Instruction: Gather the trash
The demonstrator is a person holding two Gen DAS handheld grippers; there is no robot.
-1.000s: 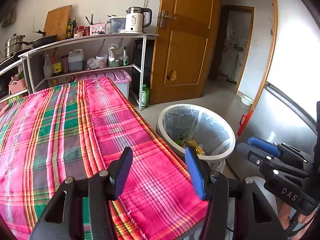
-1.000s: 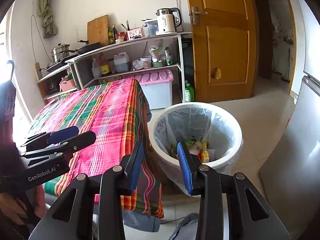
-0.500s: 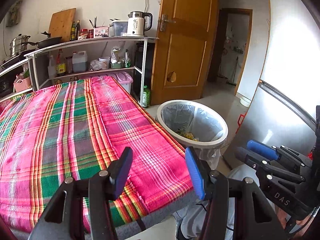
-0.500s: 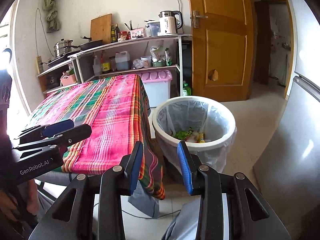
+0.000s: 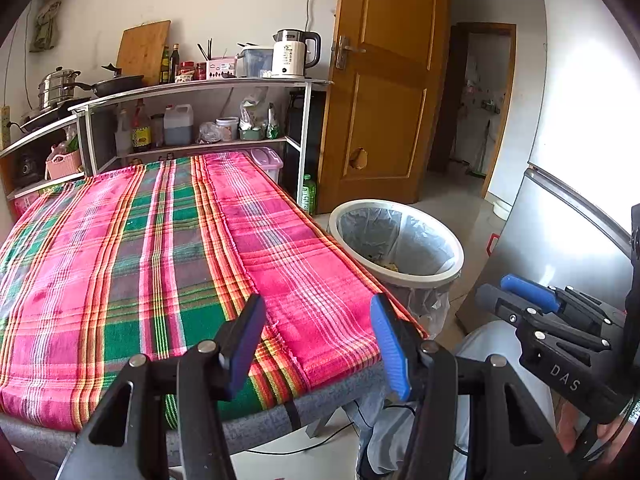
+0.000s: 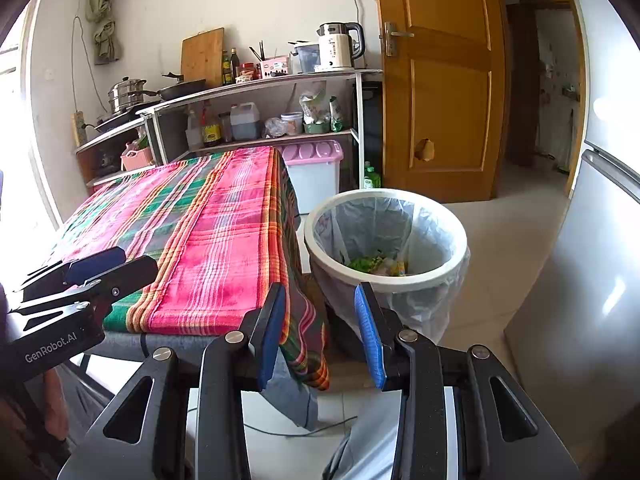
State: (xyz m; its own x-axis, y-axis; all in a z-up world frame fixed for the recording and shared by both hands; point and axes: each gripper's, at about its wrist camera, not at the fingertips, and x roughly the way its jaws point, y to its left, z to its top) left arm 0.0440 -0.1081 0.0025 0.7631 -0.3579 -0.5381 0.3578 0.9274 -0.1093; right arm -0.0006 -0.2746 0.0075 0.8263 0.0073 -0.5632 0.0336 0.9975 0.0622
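Observation:
A round white trash bin (image 5: 452, 268) with a clear bag liner stands on the floor beside the table's right edge; it also shows in the right wrist view (image 6: 460, 240). Green and yellow trash (image 6: 376, 264) lies at its bottom. My left gripper (image 5: 318, 340) is open and empty, held back over the near edge of the table with the pink and green plaid cloth (image 5: 160, 248). My right gripper (image 6: 320, 332) is open and empty, held near the table's near right corner, short of the bin. Each gripper shows at the side of the other's view.
A metal shelf (image 5: 200, 88) with a kettle (image 5: 294, 52), bottles, pots and a cutting board stands behind the table. A pink-lidded bin (image 6: 316, 172) sits under it. A wooden door (image 5: 384, 112) is behind the trash bin. A grey fridge (image 6: 592, 280) stands at the right.
Both grippers have pulled back toward me and away from the bin. The table's near edge and my legs now show. Both stay open and empty.

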